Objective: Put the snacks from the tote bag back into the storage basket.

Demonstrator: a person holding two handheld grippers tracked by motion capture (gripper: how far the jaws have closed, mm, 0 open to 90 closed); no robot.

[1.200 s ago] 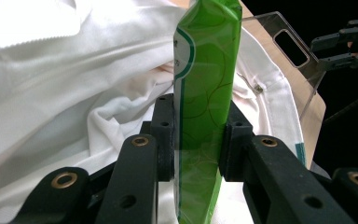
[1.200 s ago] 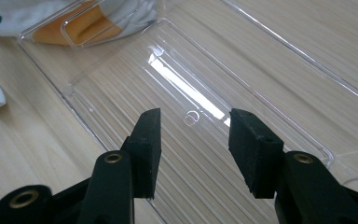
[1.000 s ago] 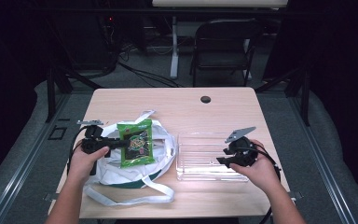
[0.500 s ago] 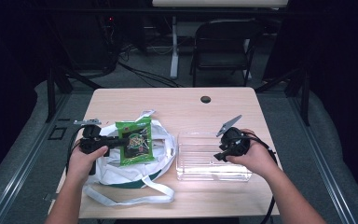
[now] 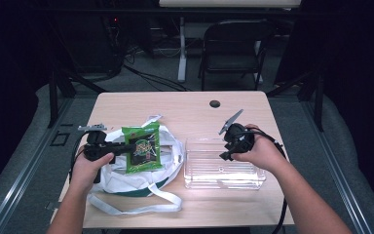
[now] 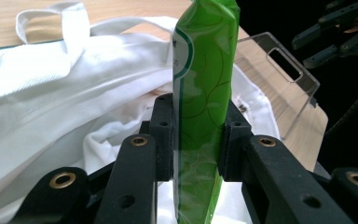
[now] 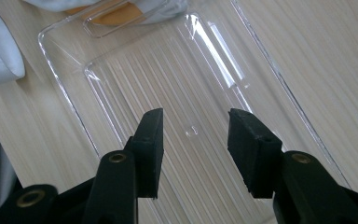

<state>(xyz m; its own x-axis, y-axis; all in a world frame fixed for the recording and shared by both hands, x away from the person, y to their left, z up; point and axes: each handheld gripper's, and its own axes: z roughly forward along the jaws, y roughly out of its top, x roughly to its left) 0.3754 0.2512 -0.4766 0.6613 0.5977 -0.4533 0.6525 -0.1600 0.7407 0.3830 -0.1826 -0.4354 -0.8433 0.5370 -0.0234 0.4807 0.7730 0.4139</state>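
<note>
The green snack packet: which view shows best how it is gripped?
The left gripper view: the green snack packet stands edge-on, pinched between the left tongs' pads. The high view shows its printed face over the white bag, with the grip itself small.

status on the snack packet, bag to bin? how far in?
Done: the green packet is out of the white bag, clamped in the left gripper above it. In hand: the right gripper hovers with its jaws apart and nothing between them over the clear bin. Left: probably placing the packet in the bin, which holds nothing yet.
</note>
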